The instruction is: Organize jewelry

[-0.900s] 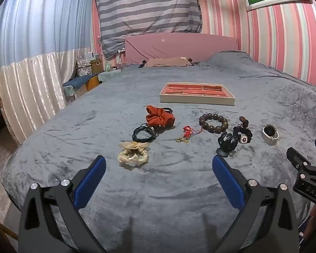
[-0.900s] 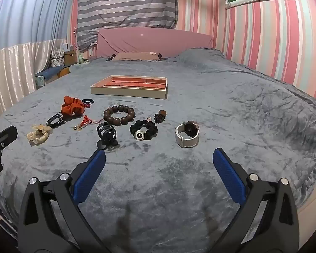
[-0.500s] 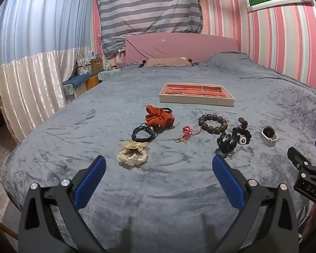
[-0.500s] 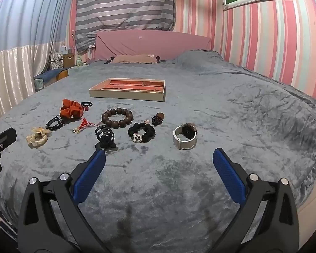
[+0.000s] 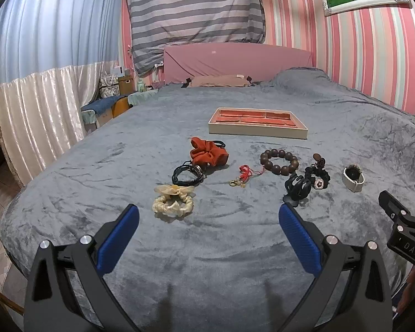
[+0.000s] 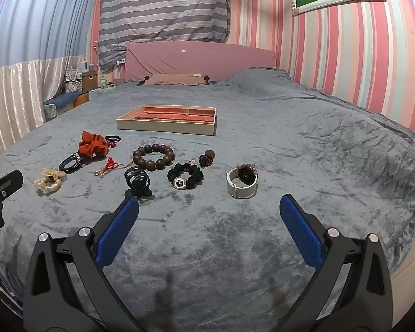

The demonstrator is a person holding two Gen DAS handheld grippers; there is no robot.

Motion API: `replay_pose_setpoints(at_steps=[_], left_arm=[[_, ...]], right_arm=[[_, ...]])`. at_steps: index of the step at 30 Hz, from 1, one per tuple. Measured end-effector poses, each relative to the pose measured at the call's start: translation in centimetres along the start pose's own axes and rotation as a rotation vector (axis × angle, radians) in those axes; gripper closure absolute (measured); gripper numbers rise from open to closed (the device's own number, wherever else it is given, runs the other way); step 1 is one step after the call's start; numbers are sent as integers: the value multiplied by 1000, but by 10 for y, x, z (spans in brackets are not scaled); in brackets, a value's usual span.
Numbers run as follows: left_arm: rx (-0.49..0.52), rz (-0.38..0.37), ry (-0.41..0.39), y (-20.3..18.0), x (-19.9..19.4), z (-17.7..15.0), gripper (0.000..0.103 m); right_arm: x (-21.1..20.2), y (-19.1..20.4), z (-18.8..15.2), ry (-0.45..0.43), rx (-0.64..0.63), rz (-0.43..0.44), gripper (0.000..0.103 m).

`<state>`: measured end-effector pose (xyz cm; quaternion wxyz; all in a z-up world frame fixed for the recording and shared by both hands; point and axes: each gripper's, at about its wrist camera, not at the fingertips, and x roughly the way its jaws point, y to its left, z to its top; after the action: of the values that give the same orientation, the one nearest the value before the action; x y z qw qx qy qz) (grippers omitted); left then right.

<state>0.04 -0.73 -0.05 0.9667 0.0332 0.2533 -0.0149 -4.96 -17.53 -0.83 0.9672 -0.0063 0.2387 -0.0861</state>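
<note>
On the grey bed [image 6: 318,144], left to right: cream scrunchie [image 6: 47,180]; black cord bracelet [image 6: 70,162]; orange scrunchie [image 6: 92,144]; bead bracelet [image 6: 153,156]; black claw clip [image 6: 137,180]; white watch [image 6: 242,181]; the tray [image 6: 167,123] lies behind them; both grippers' fingers [image 5: 297,233] [image 6: 117,228] stand spread wide, holding nothing.

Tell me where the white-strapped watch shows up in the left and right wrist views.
Left wrist view: white-strapped watch lies far right on the grey blanket, past the black scrunchie.
Right wrist view: it lies centre-right.
Shared landmark: the jewelry tray, farther up the bed in both views.
</note>
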Motion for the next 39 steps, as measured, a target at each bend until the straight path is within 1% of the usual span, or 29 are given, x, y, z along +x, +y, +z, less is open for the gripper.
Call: replay_pose_setpoints(at_steps=[3,17,39], left_arm=[[-7,-4,5,6,1,0,4],[-8,-4,3,8,3,-1,4],[-14,-4,5,12,6,-2,4]], right_arm=[[2,0,0,3,2,-2,4],[2,-4,0,-18,12,-13,4],[2,-2,-1,-18,8,-19,4]])
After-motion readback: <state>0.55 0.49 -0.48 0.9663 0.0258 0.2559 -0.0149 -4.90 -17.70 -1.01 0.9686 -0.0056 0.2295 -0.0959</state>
